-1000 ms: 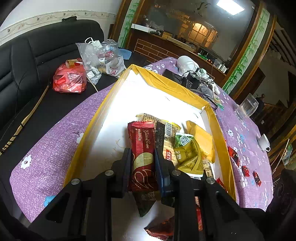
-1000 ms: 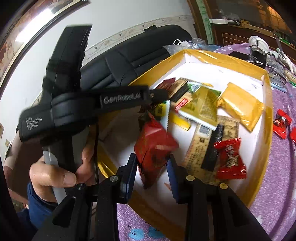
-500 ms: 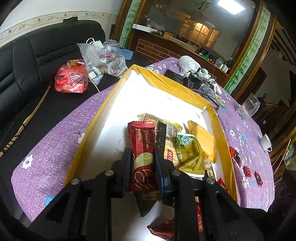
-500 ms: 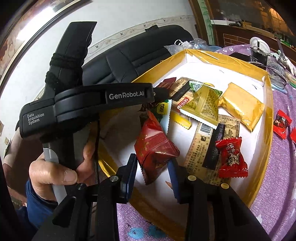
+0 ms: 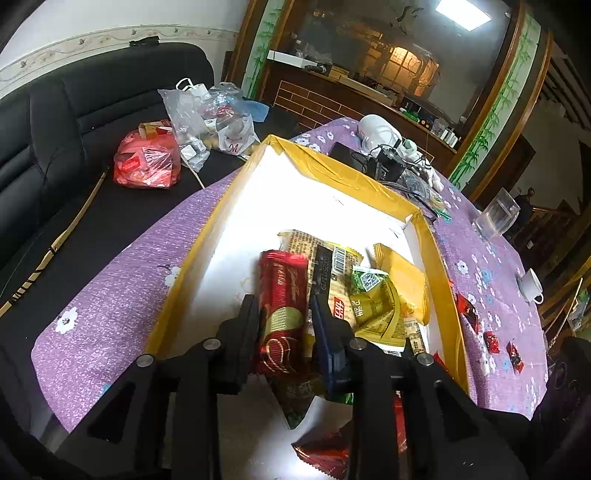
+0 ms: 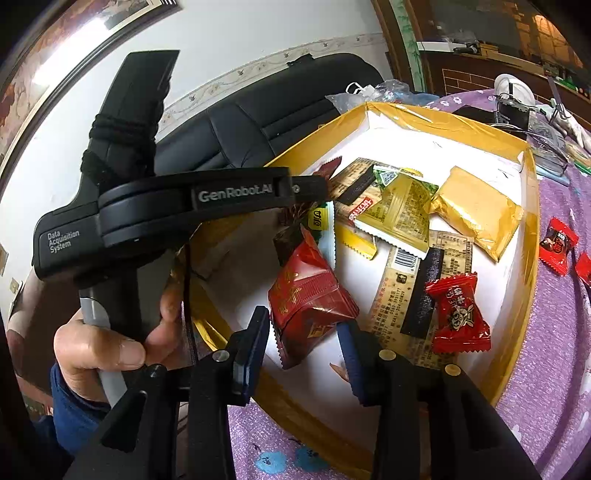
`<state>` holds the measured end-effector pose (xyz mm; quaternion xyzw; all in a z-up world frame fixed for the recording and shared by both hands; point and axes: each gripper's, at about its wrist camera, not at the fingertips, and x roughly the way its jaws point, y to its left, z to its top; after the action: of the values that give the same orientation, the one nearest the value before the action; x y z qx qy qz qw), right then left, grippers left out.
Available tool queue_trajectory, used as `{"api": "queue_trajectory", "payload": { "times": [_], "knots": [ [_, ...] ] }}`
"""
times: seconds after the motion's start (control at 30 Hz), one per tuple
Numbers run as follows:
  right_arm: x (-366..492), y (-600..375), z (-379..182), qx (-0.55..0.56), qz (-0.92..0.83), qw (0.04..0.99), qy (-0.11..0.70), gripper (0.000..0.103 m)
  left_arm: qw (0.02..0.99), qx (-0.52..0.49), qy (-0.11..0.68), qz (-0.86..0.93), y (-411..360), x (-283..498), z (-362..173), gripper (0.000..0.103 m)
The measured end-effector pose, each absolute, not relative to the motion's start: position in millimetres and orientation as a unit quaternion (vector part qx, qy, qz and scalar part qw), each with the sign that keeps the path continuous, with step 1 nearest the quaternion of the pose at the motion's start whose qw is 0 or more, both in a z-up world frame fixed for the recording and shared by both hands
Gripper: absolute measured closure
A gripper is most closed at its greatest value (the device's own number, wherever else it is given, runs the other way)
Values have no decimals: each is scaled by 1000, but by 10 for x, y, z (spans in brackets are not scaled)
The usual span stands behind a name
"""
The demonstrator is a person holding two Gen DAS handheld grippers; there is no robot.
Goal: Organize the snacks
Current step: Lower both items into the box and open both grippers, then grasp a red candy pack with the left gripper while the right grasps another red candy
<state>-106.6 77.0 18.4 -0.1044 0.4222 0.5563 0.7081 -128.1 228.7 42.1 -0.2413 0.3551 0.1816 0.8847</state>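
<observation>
Left gripper (image 5: 284, 317): jaws opening around the long red-and-gold foil biscuit pack (image 5: 282, 310), over the yellow-rimmed white box (image 5: 332, 173).
Right gripper (image 6: 303, 332): jaws opening; dark-red crinkled snack packet (image 6: 308, 295) between them.
Advice: release both low inside the box.

You're facing a black sofa (image 5: 74, 122) set against a white wall (image 5: 92, 18) with a patterned border strip (image 5: 74, 44). Right of the sofa, bamboo-painted wooden pillars (image 5: 258, 55) frame a brick-fronted counter (image 5: 314, 107). Above that counter a ceiling light panel (image 5: 465, 9) shines. Left of the sofa, up on the wall, you can see a framed picture (image 6: 44, 62).
</observation>
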Motion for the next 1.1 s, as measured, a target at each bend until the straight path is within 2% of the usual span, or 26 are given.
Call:
{"api": "queue_trajectory", "payload": {
  "times": [1.1],
  "knots": [
    [-767,12,723,-32,508,756,413,61,905,-195,344,155,1771,-1281,791,74]
  ]
}}
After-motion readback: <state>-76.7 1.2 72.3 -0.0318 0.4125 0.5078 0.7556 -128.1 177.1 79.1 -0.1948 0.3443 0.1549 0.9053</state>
